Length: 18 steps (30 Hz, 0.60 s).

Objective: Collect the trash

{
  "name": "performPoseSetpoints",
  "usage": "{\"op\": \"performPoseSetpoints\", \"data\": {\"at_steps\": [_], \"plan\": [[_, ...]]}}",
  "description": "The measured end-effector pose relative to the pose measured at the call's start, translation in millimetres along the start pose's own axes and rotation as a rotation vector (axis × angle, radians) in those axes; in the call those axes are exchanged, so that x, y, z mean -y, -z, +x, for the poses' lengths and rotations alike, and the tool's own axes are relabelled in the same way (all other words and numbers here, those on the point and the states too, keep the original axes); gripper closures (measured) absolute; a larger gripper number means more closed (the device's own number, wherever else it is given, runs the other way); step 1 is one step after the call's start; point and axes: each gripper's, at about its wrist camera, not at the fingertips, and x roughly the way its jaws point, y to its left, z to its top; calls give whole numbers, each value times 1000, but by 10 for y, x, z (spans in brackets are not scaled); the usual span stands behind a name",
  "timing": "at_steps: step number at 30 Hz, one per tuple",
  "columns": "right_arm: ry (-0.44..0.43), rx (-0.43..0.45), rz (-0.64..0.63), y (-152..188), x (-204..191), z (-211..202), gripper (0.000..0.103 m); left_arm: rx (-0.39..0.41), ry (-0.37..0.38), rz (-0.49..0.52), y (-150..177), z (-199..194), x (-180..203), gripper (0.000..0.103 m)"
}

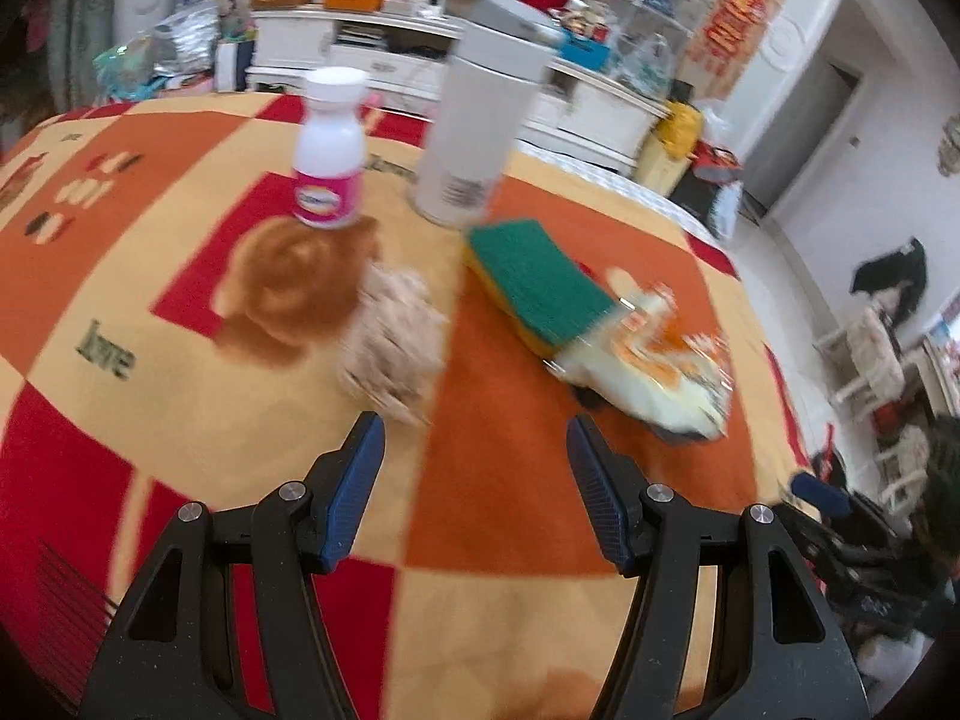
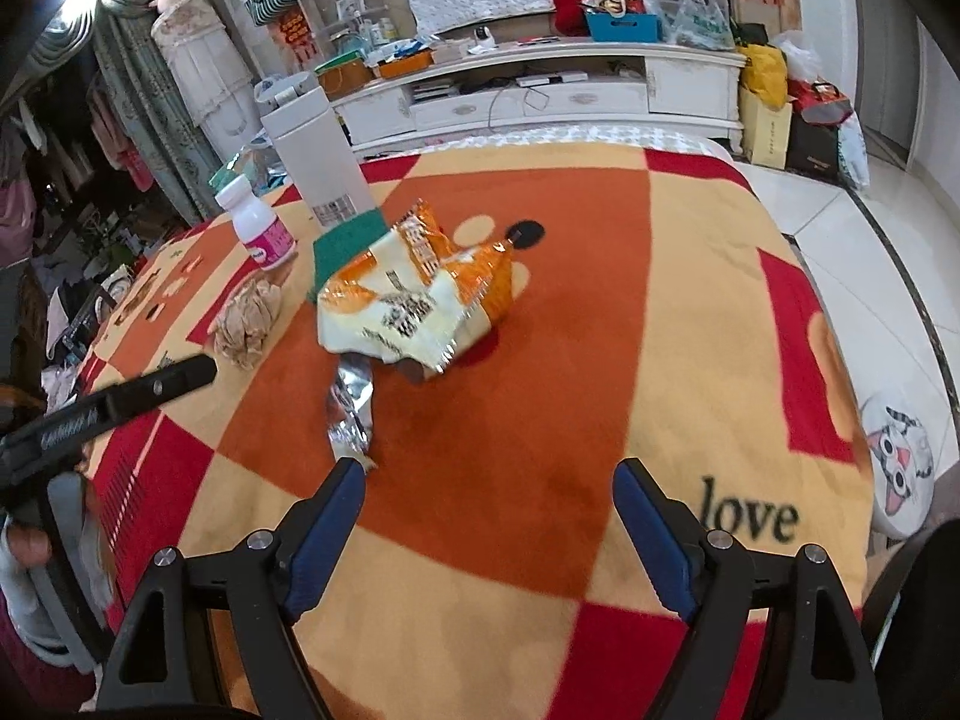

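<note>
Lying crumpled: orange-and-cream snack bag (image 2: 414, 294), torn open.

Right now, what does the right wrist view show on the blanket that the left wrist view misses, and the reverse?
Only the right wrist view shows the silver foil strip by the open right gripper. Only the left wrist view shows the sponge's yellow underside. Both show the snack bag, crumpled paper wad, pink-labelled bottle and white canister.
</note>
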Motion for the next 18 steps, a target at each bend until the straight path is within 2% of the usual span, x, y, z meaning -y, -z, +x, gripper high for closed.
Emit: {"op": "performPoseSetpoints", "data": {"at_steps": [6, 13, 18], "plan": [[-20, 18, 15, -170, -8, 19, 20, 3, -59, -26, -186, 186, -228, 41], [-29, 20, 16, -279, -18, 87, 19, -30, -54, -23, -234, 416, -283, 41], [-28, 18, 12, -328, -31, 128, 19, -25, -44, -36, -256, 482, -297, 41]]}}
